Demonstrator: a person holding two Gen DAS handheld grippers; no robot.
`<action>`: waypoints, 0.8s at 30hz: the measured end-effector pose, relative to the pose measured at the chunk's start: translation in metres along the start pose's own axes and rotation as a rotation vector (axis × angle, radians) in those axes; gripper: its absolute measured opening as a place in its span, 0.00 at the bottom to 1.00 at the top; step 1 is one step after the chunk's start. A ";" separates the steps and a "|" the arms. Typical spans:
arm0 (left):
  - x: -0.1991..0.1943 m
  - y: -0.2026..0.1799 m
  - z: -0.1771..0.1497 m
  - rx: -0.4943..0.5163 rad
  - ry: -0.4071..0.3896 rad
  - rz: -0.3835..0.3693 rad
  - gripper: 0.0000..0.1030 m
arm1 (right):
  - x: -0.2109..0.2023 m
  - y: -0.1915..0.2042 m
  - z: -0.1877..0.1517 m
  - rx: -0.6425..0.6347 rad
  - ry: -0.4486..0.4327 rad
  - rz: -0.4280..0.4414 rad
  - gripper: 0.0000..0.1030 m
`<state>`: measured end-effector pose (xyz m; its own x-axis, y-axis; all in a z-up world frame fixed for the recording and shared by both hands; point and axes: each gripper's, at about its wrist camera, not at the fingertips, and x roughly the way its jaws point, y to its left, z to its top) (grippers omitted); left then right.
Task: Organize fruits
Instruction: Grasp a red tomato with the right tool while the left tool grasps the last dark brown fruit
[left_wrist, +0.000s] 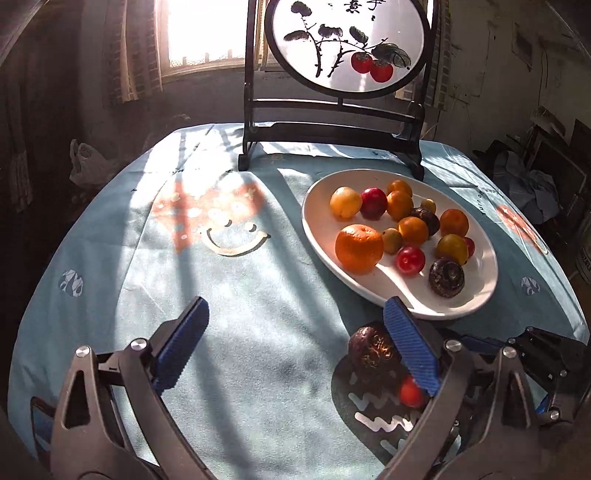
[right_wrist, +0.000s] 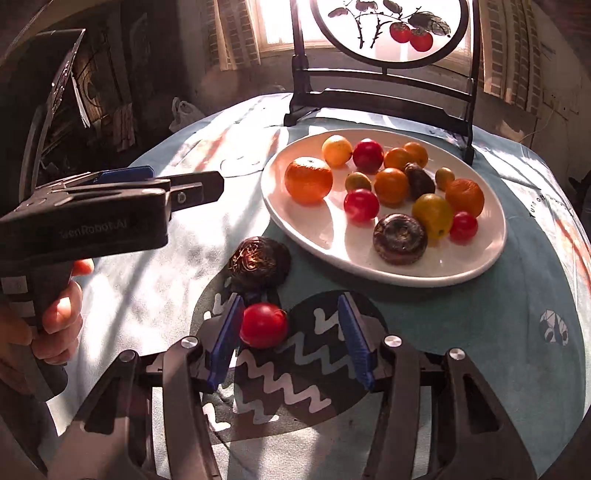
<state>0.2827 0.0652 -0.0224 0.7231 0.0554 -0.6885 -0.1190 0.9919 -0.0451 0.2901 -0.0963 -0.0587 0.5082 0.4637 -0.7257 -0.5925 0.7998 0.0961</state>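
A white plate (right_wrist: 332, 243) holds several fruits: oranges, red plums, yellow ones and dark wrinkled ones. It also shows in the left wrist view (left_wrist: 317, 199). On the cloth in front of it lie a dark wrinkled fruit (right_wrist: 258, 264) and a red plum (right_wrist: 264, 325). My right gripper (right_wrist: 291, 332) is open around the red plum, which touches the left finger. My left gripper (left_wrist: 295, 343) is open and empty; the dark fruit (left_wrist: 371, 349) and red plum (left_wrist: 410, 392) lie by its right finger. The left gripper (right_wrist: 177, 188) also shows from the side in the right wrist view.
A dark wooden stand with a round painted screen (left_wrist: 347, 48) stands at the back of the round table, behind the plate. A light blue printed cloth (left_wrist: 240, 295) covers the table. A plastic bag (left_wrist: 86, 162) lies beyond the left edge.
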 end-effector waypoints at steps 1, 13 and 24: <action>0.003 0.002 -0.001 -0.004 0.010 0.011 0.94 | 0.002 0.003 0.000 -0.002 0.008 0.003 0.52; -0.003 0.009 0.001 -0.037 -0.009 0.010 0.94 | 0.023 0.010 -0.007 -0.011 0.086 -0.003 0.41; 0.008 0.004 -0.003 -0.019 0.040 -0.028 0.94 | -0.014 -0.015 0.002 0.089 -0.021 0.013 0.32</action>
<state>0.2862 0.0688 -0.0307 0.6985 0.0224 -0.7152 -0.1123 0.9906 -0.0787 0.2926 -0.1141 -0.0484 0.5143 0.4810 -0.7100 -0.5418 0.8240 0.1658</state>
